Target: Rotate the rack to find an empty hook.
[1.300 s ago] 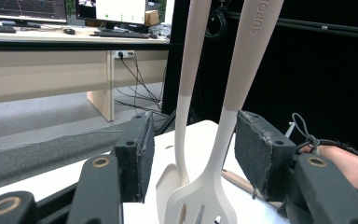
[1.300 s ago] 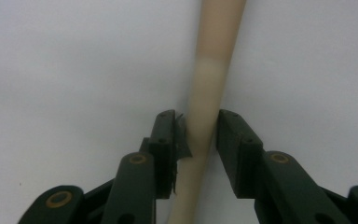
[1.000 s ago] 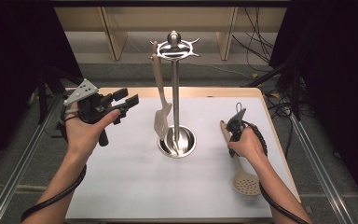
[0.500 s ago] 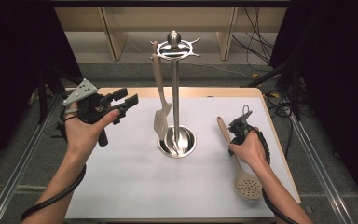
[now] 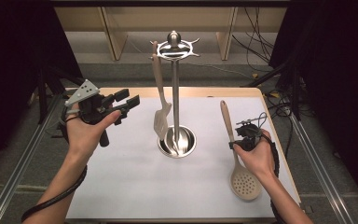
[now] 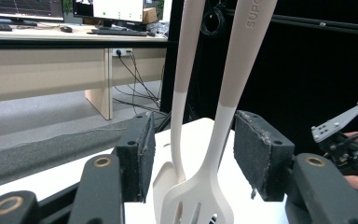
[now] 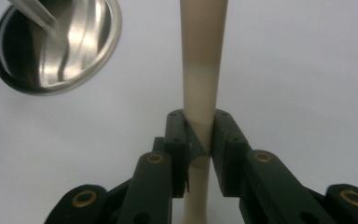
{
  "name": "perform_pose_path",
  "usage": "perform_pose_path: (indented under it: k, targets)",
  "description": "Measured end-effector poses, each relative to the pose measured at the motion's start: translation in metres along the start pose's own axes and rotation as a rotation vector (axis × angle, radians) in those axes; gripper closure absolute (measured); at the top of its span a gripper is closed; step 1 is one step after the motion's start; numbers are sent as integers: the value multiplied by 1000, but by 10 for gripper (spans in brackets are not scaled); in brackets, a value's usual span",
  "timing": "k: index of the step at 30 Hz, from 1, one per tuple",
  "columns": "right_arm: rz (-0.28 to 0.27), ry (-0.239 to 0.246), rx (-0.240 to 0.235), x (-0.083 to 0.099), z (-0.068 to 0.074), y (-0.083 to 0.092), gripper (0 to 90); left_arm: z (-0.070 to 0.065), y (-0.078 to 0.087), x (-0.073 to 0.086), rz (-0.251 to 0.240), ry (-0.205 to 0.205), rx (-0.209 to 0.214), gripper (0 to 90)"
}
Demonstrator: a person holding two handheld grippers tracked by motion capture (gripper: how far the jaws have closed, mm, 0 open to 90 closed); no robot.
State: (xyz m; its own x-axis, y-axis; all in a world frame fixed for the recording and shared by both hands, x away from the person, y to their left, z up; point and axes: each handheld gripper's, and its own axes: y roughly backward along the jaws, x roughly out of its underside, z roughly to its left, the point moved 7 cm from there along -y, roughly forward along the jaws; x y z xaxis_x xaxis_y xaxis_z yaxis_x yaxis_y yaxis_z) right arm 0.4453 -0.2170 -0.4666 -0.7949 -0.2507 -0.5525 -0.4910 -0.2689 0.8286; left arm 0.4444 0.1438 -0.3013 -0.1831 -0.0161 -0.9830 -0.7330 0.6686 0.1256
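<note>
High view: right claw clamps one skimmer; left claw gapes.

The left claw hovers at nine o'clock, jaws apart, while the right claw sits clamped at four o'clock.

Slotted turner hanging on steel utensil stand, white table.
</note>
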Motion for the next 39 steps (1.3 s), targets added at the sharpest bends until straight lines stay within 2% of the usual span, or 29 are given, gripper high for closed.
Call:
perform_pose_path:
  k: [1, 2, 3, 7, 11, 12, 16, 19, 20, 21, 22, 23, 25, 26, 27, 28, 29, 32, 33, 34, 35, 36, 37, 38, 39]
  targets:
    - [-22, -1, -3, -1, 3, 3, 784, 0, 0, 0, 1, -2, 1, 479]
    - [-46, 22, -27, -2, 5, 4, 785, 0, 0, 0, 1, -3, 1, 480]
    - [-59, 29, -29, -3, 6, 5, 784, -1, 0, 0, 0, -3, 2, 481]
    - [-125, 39, -13, -6, 13, 12, 785, -2, 1, 0, -1, -4, 5, 485]
    - [-193, 57, -24, -10, 20, 20, 785, -3, 2, -2, -6, -4, 7, 490]
    - [-217, 83, -21, -12, 19, 21, 785, -3, 2, -2, -8, -4, 9, 490]
    - [-278, 79, -36, -17, 27, 28, 785, -5, 3, -3, -14, -2, 15, 496]
    - [-288, 105, -31, -19, 31, 33, 785, -7, 3, -4, -18, -7, 19, 498]
    - [-285, 79, -34, -19, 35, 35, 785, -8, 3, -4, -17, -7, 19, 498]
    - [-299, 89, -34, -21, 35, 35, 786, -8, 4, -4, -17, -9, 20, 498]
    - [-300, 74, -41, -20, 38, 35, 786, -9, 4, -4, -16, -6, 21, 499]
    - [-323, 104, -36, -23, 36, 35, 785, -9, 4, -4, -16, -8, 21, 499]
    - [-319, 119, -28, -23, 37, 38, 786, -10, 4, -5, -21, -9, 23, 502]
    - [-321, 108, -51, -24, 40, 37, 785, -10, 5, -5, -22, -9, 22, 503]
    - [-322, 112, -41, -24, 40, 38, 785, -10, 5, -6, -25, -10, 24, 505]
    - [-319, 87, -46, -24, 44, 39, 785, -11, 6, -6, -30, -9, 25, 509]
    - [-335, 87, -40, -25, 44, 39, 785, -11, 6, -7, -33, -11, 25, 513]
    - [-341, 116, -37, -27, 44, 41, 786, -14, 8, -9, -41, -12, 30, 525]
    - [-341, 104, -55, -28, 47, 41, 786, -15, 8, -9, -43, -15, 32, 527]
    - [-333, 114, -50, -28, 47, 42, 786, -16, 9, -10, -45, -19, 35, 528]
    - [-327, 92, -49, -27, 50, 44, 786, -17, 9, -10, -44, -17, 36, 529]
    - [-341, 103, -50, -29, 50, 44, 786, -19, 9, -11, -46, -21, 39, 529]
    - [-351, 135, -50, -30, 49, 44, 786, -20, 10, -11, -48, -19, 41, 530]
    - [-338, 100, -51, -29, 52, 46, 785, -21, 10, -12, -51, -23, 44, 531]
    - [-355, 119, -48, -30, 52, 46, 786, -22, 10, -12, -48, -26, 44, 531]
